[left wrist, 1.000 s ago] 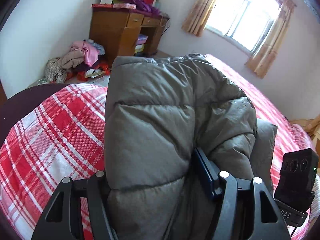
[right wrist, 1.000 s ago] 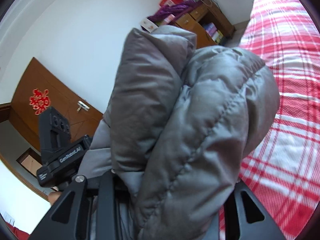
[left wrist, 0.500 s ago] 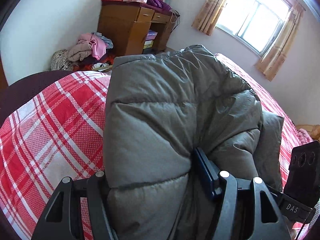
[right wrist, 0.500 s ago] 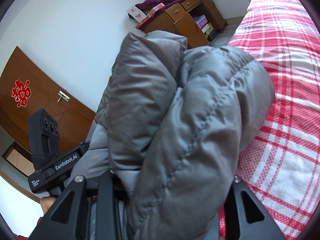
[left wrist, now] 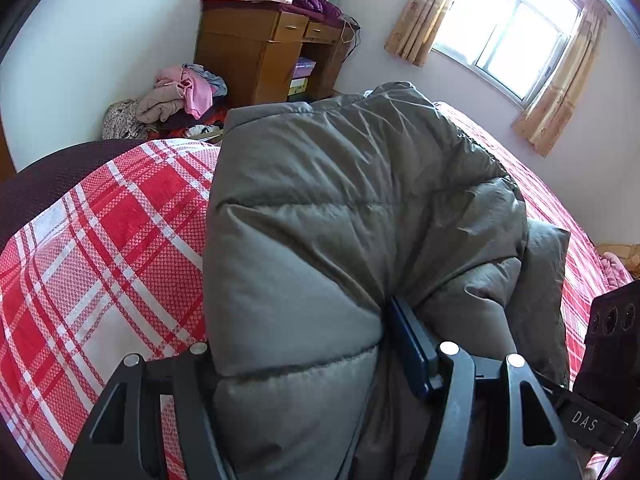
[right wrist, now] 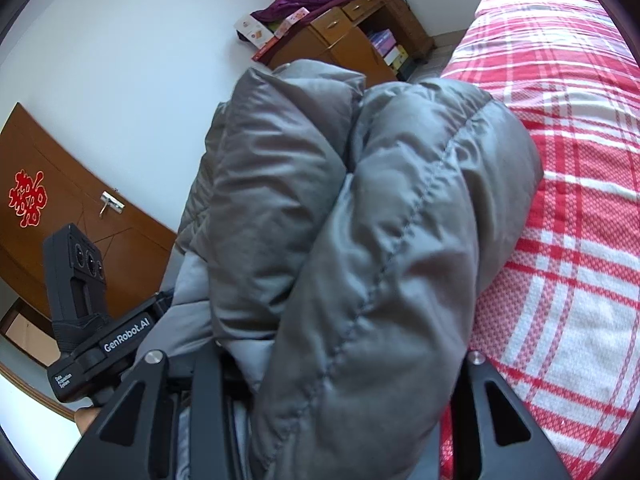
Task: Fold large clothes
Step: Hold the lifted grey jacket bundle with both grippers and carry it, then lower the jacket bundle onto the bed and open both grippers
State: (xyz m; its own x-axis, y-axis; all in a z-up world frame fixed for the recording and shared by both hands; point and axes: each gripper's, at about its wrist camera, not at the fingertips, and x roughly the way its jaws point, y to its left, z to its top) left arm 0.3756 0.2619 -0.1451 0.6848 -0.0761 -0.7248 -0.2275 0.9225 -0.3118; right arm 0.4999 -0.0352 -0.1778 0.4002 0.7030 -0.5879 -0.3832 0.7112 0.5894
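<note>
A grey quilted down jacket (left wrist: pixel 340 240) fills the middle of both wrist views. Its fabric is smooth with a slight sheen, stitched across into puffy padded sections, and it is bunched into thick folds rather than lying flat. In the right wrist view two fat rolls of the jacket (right wrist: pixel 380 240) stand side by side with a deep crease between them, and a line of stitching runs along the nearer roll.

The left gripper (left wrist: pixel 320 392) is clamped on a thick fold of the jacket, the padding bulging out between its two fingers and a dark blue pad pressed into the fabric on one side. The right gripper (right wrist: pixel 328 400) also has a bulky fold of the jacket between its fingers; its jaws are opening slightly, with the cloth filling the gap and touching both sides.

The jacket is held above a bed (left wrist: pixel 100 248) covered with a red and white checked sheet, which shows beside the bundle in both views. Beyond the bed stand a wooden desk (left wrist: pixel 256 52) piled with boxes and purple cloth, a heap of clothes (left wrist: pixel 176 100) on the floor, and a curtained window (left wrist: pixel 504 44).
</note>
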